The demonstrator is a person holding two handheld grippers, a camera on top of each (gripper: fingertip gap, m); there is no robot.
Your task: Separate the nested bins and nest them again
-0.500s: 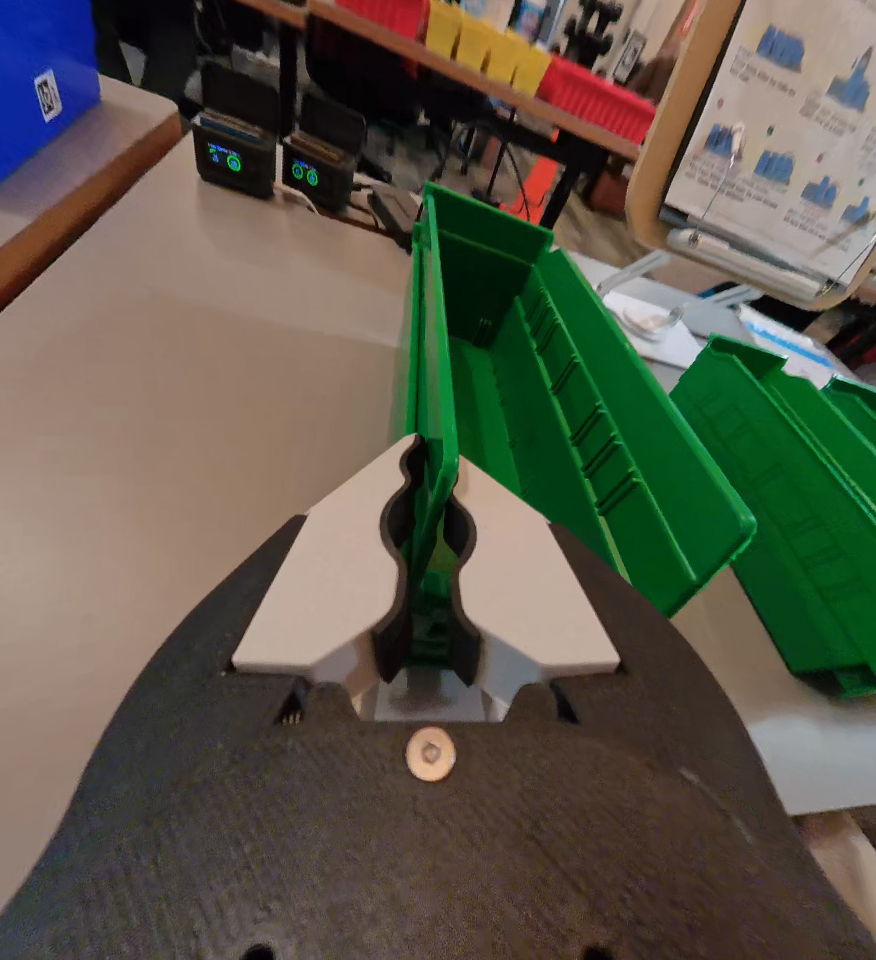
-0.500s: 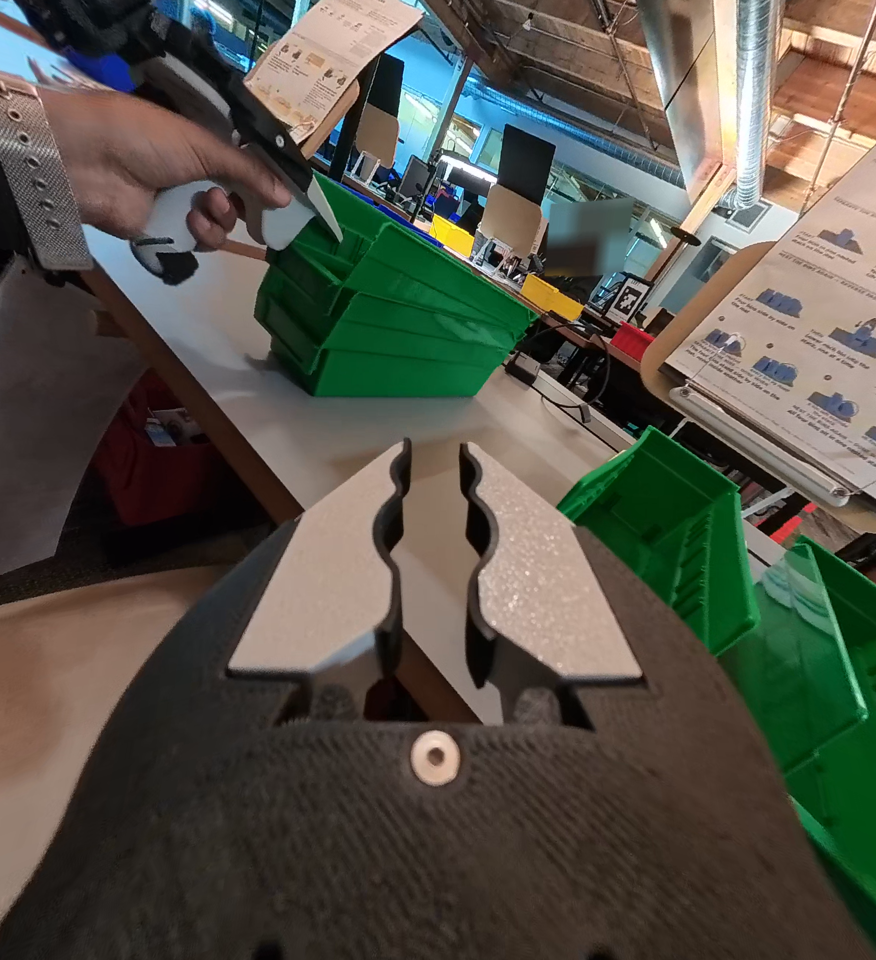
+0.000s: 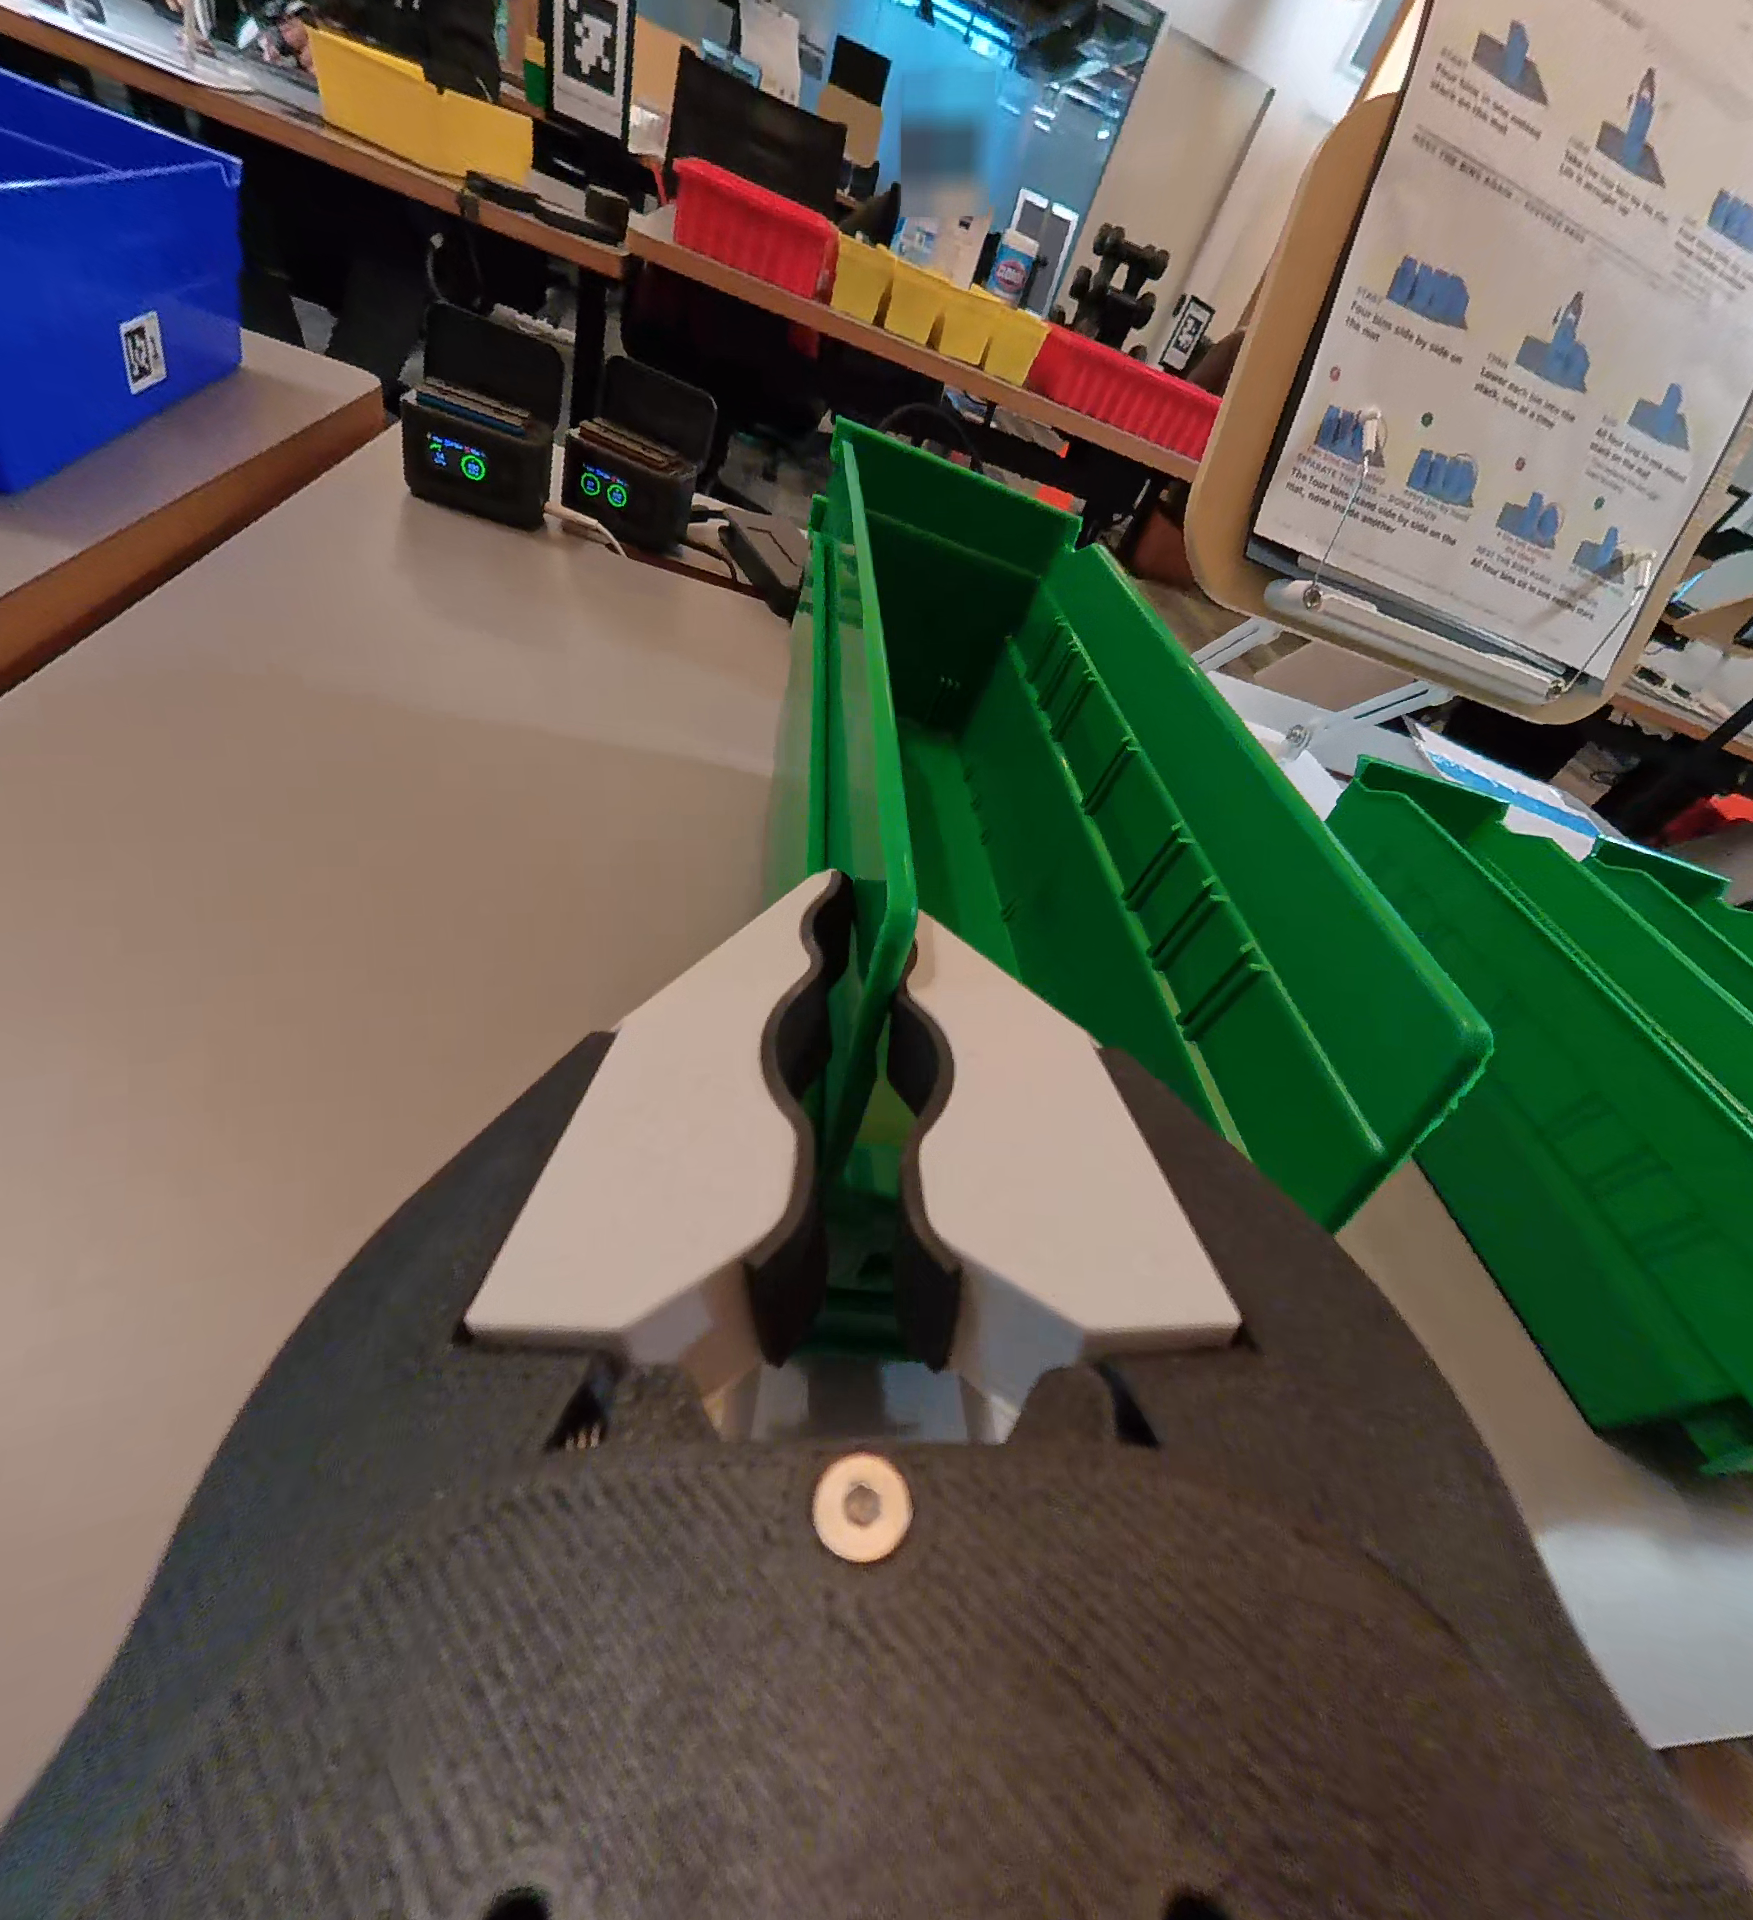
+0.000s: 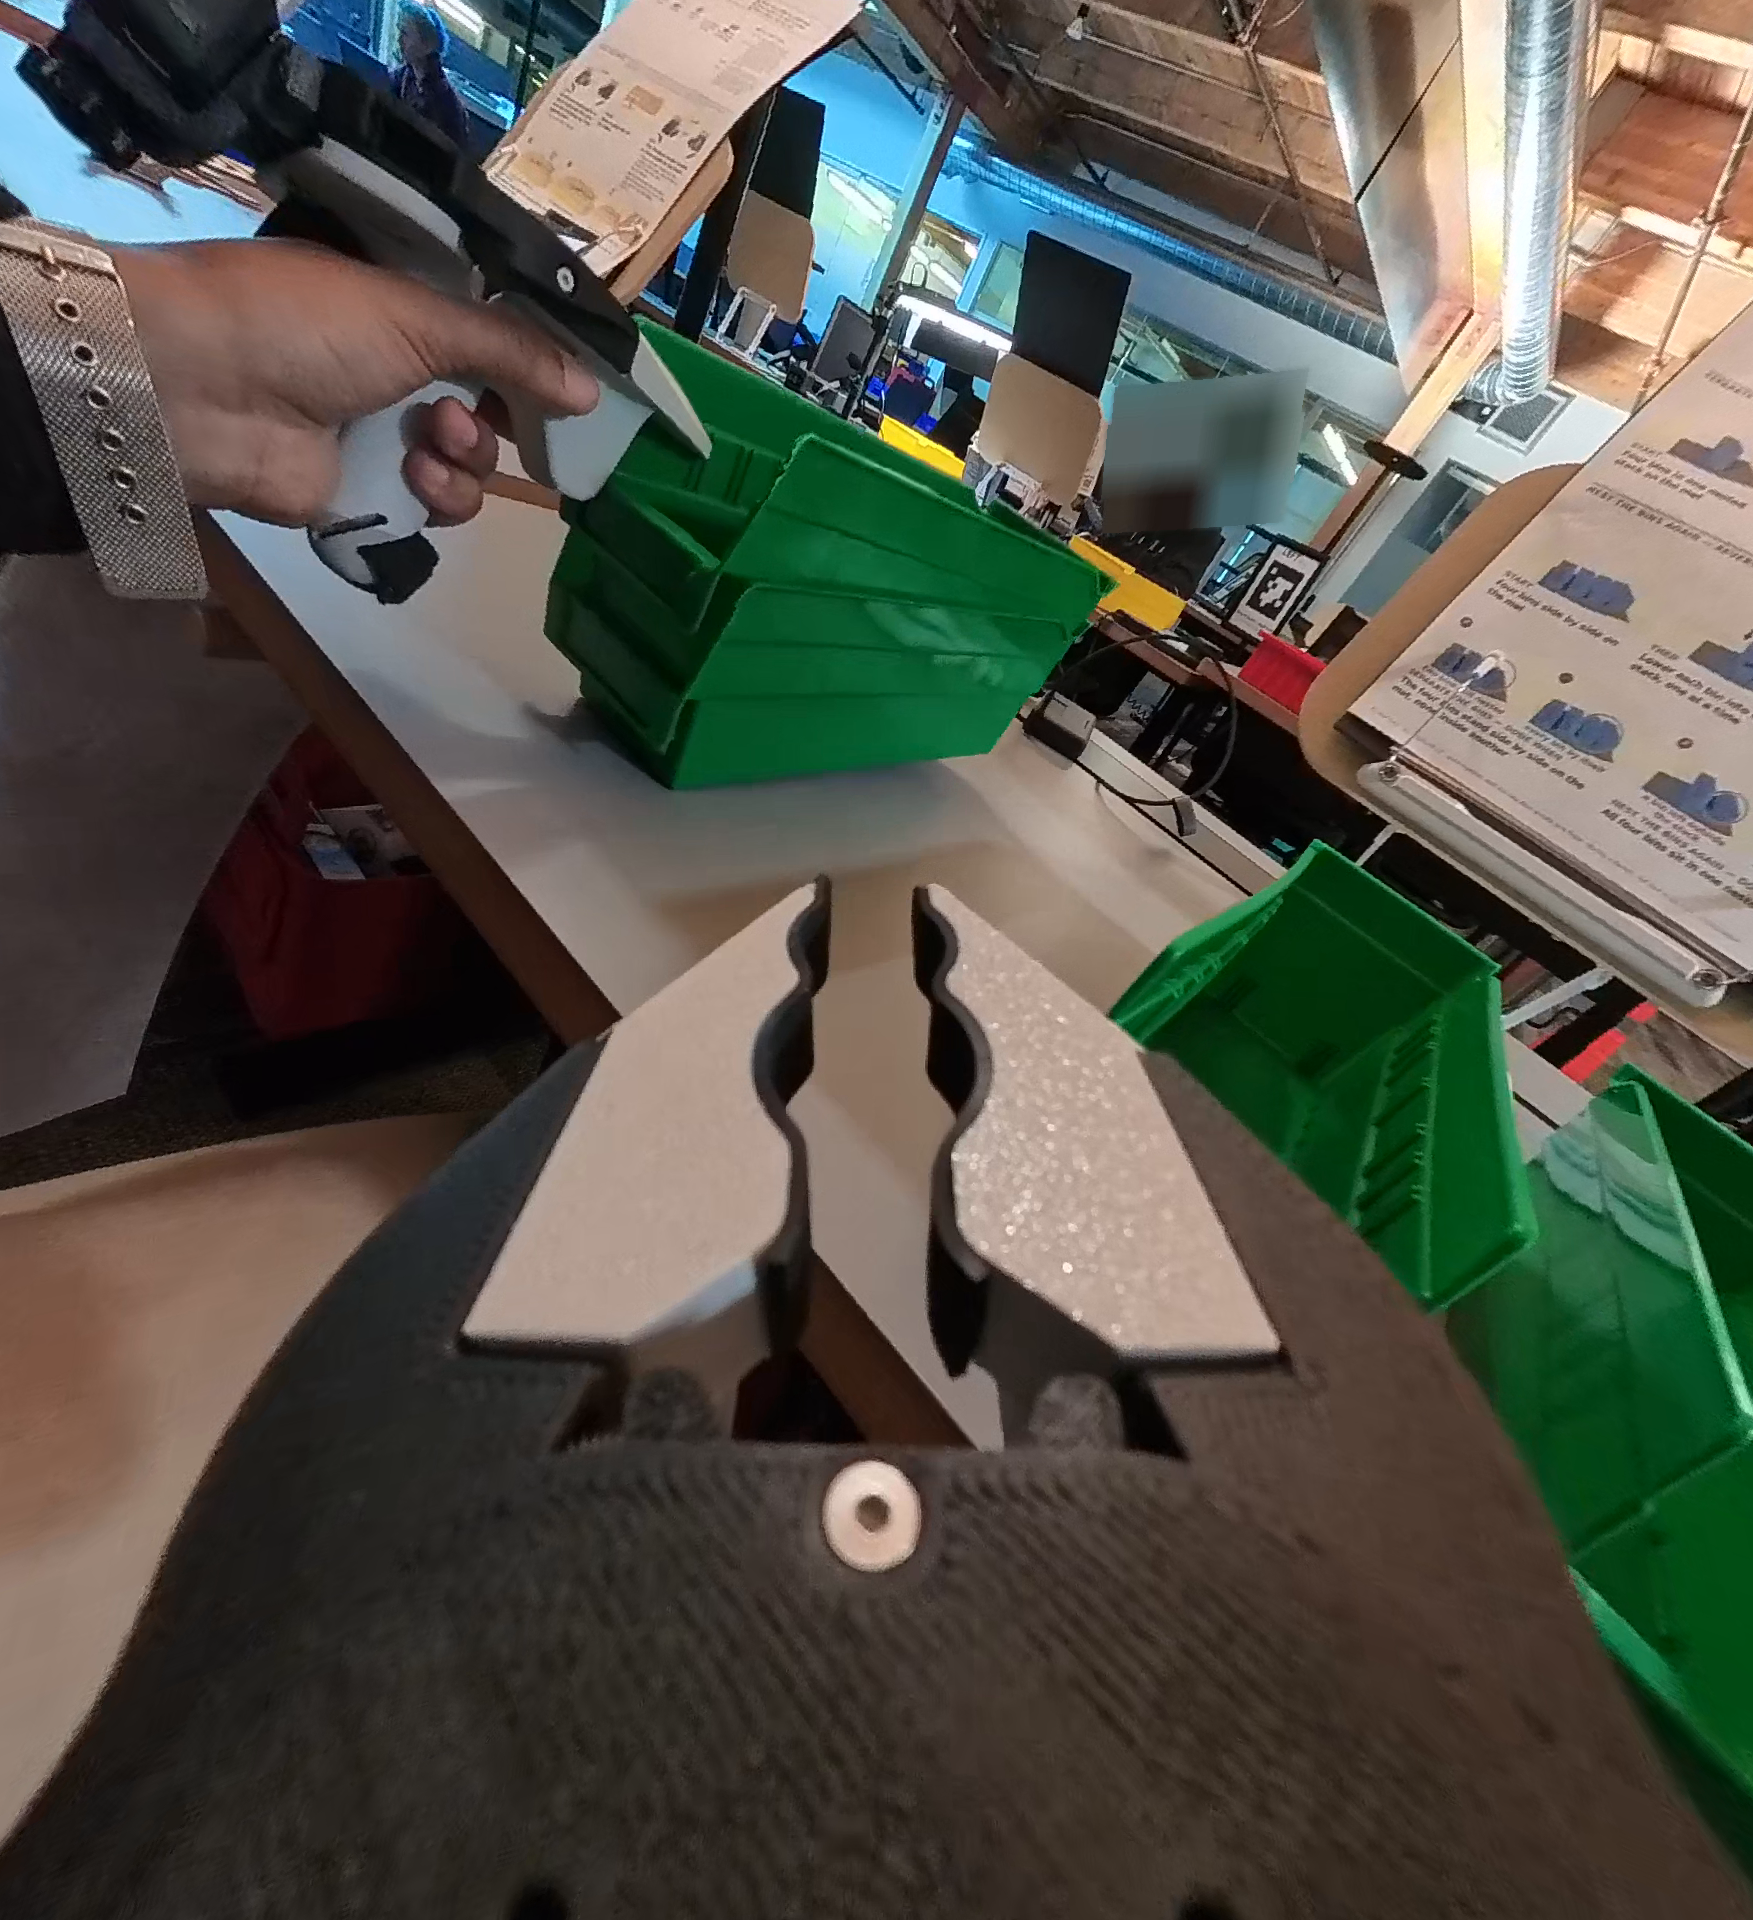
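While the left gripper (image 3: 877,935) pinches the near side wall of the top green bin (image 3: 1111,831) between its fingers, that bin sits tilted in a nested green stack (image 4: 810,644) on the pale desk (image 3: 332,831). Beside this stack, toward the instruction board (image 3: 1537,312), lie two more green bins (image 3: 1630,1091). The right gripper (image 4: 872,914) hovers apart from the stack, fingers spread around nothing.

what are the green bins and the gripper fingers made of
Green bins: likely moulded hard plastic, glossy, with thin walls and ribbed slots. Left gripper fingers: matte grey, probably plastic, with dark wavy inner pads that could be rubber.
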